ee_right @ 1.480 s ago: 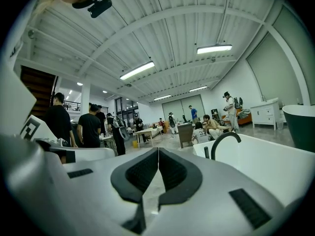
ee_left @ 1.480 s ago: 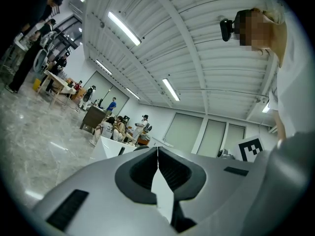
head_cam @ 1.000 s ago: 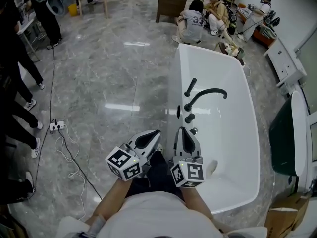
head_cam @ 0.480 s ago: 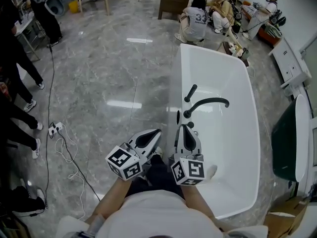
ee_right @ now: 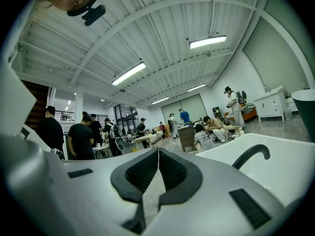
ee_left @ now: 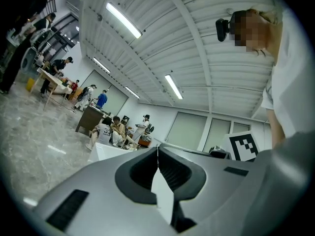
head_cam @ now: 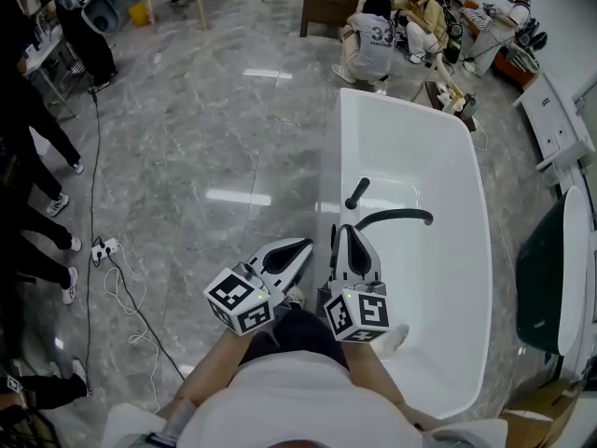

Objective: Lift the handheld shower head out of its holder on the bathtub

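Observation:
The white bathtub (head_cam: 466, 278) stands lengthwise on my right. On its near-left rim a black handheld shower head (head_cam: 357, 193) sits slanted in its holder, beside a black curved spout (head_cam: 396, 217). My right gripper (head_cam: 342, 230) is shut and empty, its tips just short of the fittings on the rim. My left gripper (head_cam: 305, 244) is also shut and empty, over the floor beside the tub's left edge. In the right gripper view the gripper (ee_right: 158, 150) points level, with the spout (ee_right: 252, 154) and the tub (ee_right: 285, 168) ahead on the right. The left gripper view shows the closed gripper (ee_left: 157, 149) and the tub's far end (ee_left: 106, 151).
Several people sit on the floor at the tub's far end (head_cam: 373, 45), and others stand along the left (head_cam: 28, 138). A power strip with cables (head_cam: 105, 245) lies on the marble floor to the left. A dark green object (head_cam: 541, 259) stands right of the tub.
Both grippers and I have moved forward along the tub. The shower head and spout now lie closer to the right gripper's tips. Both grippers stayed shut.

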A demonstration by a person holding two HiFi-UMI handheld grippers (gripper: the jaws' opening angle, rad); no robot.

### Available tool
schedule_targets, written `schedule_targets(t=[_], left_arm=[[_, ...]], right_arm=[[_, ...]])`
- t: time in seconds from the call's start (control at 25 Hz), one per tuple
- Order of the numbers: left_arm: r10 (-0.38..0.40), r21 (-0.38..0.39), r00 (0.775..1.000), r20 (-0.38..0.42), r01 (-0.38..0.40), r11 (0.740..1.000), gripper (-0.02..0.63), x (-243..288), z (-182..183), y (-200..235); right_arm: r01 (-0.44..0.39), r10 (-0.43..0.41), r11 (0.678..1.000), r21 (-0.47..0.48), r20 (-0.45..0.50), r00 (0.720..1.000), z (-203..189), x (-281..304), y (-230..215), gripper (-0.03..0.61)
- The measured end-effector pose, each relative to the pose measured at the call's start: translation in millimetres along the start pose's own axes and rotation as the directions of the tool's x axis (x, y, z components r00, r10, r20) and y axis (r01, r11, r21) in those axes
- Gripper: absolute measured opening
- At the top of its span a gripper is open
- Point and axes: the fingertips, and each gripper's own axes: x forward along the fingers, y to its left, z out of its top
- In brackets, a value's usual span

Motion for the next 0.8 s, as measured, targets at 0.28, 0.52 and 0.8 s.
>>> schedule_targets(t=[0.28, 0.52, 0.8], left_arm=[[0.027, 0.0, 1.0, -0.006, -0.027, 1.0, 0.012, 21, 9, 25], [0.032, -0.008, 0.999, -0.007, -0.032, 0.999, 0.012, 44, 11, 45], [0.0, -0.013, 0.999, -0.034, 0.0, 1.0, 0.012, 70, 18, 55]], right_arm=[[0.023, -0.024, 0.999, 0.022, 0.023, 0.999, 18, 39, -13, 0.017], [0.046, -0.046, 0.999, 0.017, 0.031, 0.998, 24, 64, -29, 0.017], [0.106, -0.107, 0.994, 0.037, 0.028, 0.994, 25, 80, -55, 0.017]])
